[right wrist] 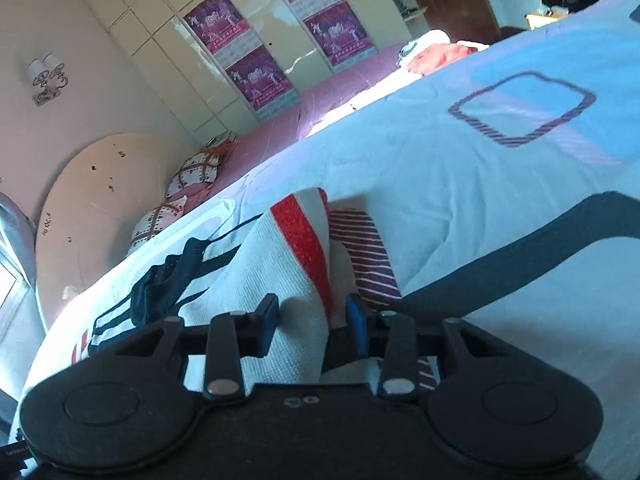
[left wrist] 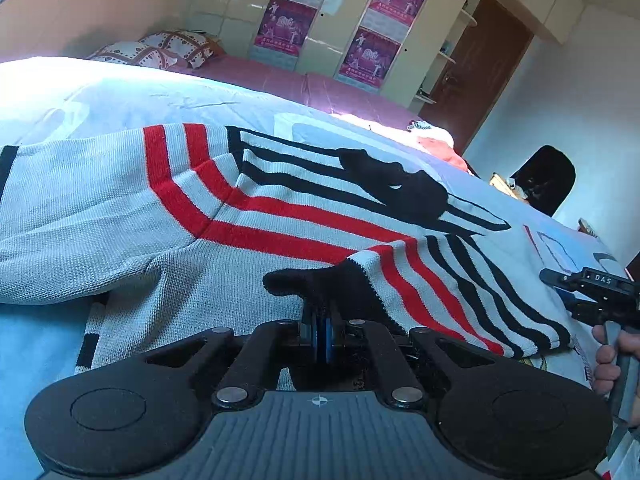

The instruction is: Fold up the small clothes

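Left wrist view: the sweater [left wrist: 120,208] lies spread on the bed [left wrist: 120,92], and the left gripper [left wrist: 322,316] has its fingers pinched tight on the black cuff [left wrist: 316,280]. Right wrist view: the right gripper [right wrist: 314,322], fingers parted, straddles a sweater fold without squeezing it.

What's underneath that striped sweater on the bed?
The striped sweater lies on a pale blue patterned bedsheet, which shows all around it. In the right wrist view a maroon-striped print peeks out beside its lifted edge. Anything beneath the sweater's middle is covered.
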Available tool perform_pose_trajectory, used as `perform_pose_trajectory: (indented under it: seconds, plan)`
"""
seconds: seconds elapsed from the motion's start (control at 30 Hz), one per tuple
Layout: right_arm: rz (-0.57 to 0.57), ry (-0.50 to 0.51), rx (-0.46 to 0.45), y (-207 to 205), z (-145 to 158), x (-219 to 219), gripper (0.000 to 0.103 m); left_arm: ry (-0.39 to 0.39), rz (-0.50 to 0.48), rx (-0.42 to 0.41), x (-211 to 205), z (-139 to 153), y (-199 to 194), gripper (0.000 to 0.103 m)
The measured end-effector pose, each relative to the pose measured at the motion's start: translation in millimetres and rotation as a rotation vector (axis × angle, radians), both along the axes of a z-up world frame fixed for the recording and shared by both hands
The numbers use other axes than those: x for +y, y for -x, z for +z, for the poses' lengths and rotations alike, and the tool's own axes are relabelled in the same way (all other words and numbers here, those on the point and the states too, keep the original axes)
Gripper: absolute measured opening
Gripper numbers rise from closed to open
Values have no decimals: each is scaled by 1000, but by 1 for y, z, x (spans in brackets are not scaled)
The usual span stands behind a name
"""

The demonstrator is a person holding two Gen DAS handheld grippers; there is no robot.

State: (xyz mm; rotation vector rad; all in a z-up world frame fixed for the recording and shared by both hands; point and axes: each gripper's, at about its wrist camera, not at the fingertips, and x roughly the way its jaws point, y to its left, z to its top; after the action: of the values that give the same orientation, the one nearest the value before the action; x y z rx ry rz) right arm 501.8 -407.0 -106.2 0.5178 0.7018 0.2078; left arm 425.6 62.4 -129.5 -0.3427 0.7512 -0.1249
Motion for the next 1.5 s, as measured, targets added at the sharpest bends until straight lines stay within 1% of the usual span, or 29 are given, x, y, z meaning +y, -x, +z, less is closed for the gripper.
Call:
perform_pose_trajectory:
  seconds: [0.03,0.07,0.13,0.17,0.23,0.3,0.33,0.37,0.43,0.5,0.53,0.57,0.6,0.63,0.67,0.7,0.77,0.83,0.9,0.93,1.0,1.1,1.17,1.23,1.3,1.33,1.37,1.43,1.5]
  plan:
    - [25,7,-3,-3,0,2,10,5,5,-4,1,0,0,3]
    - [40,37,-12,-3,3,5,10,-11,33,-34,1,3,4,3]
    - [12,126,-79,7,18,11,7,-47,87,-85,-2,11,11,3]
    - [-2,162,-104,11,22,14,4,-90,100,-89,-6,12,12,3]
    - [14,248,-47,3,11,23,4,-144,84,-36,-14,1,7,3]
    - [35,265,-39,0,8,25,5,-171,70,-38,-17,-1,7,3]
    - [44,269,-41,0,12,25,7,-177,58,-34,-17,1,6,3]
    - [47,268,-56,2,16,21,12,-166,67,-35,-14,3,7,3]
    - [32,266,-105,7,24,17,15,-148,125,-47,-4,10,15,4]
    - [36,261,-147,6,33,12,21,-185,219,-82,3,22,25,8]
    - [41,269,-170,4,37,12,28,-191,236,-112,4,29,29,15]
    - [51,281,-189,1,38,13,35,-170,216,-139,3,36,28,23]
    - [67,286,-201,-4,39,14,37,-157,183,-152,-3,40,24,28]
    - [87,286,-205,-9,38,17,35,-163,132,-156,-14,42,16,38]
    - [108,294,-207,-15,37,21,32,-191,83,-157,-27,42,7,44]
    - [129,315,-212,-22,36,27,31,-217,37,-151,-41,40,-3,44]
    - [154,367,-211,-33,33,37,31,-258,18,-135,-56,33,-17,44]
    - [132,407,-197,-42,30,39,41,-299,57,-107,-60,31,-24,44]
    - [121,380,-190,-47,30,33,44,-293,105,-132,-52,37,-18,44]
    - [117,358,-179,-49,28,28,44,-297,135,-112,-45,37,-16,44]
    - [122,295,-140,-57,23,19,45,-267,193,-90,-27,36,-5,44]
    - [153,169,-104,-65,15,6,45,-159,257,-47,3,26,11,44]
    - [173,94,-86,-68,10,0,44,-74,246,-25,14,18,13,44]
    - [177,49,-81,-69,5,-1,43,-8,219,-13,18,11,9,44]
    - [172,45,-82,-68,4,-2,37,18,191,7,16,3,1,44]
    - [171,52,-84,-68,4,-2,30,16,180,22,13,-3,-4,44]
    - [171,59,-84,-67,5,-2,24,2,171,24,8,-6,-9,38]
    - [175,98,-94,-66,8,1,12,-31,164,13,3,-9,-12,3]
    - [169,158,-136,-61,18,6,10,-46,209,-51,-3,-3,-6,3]
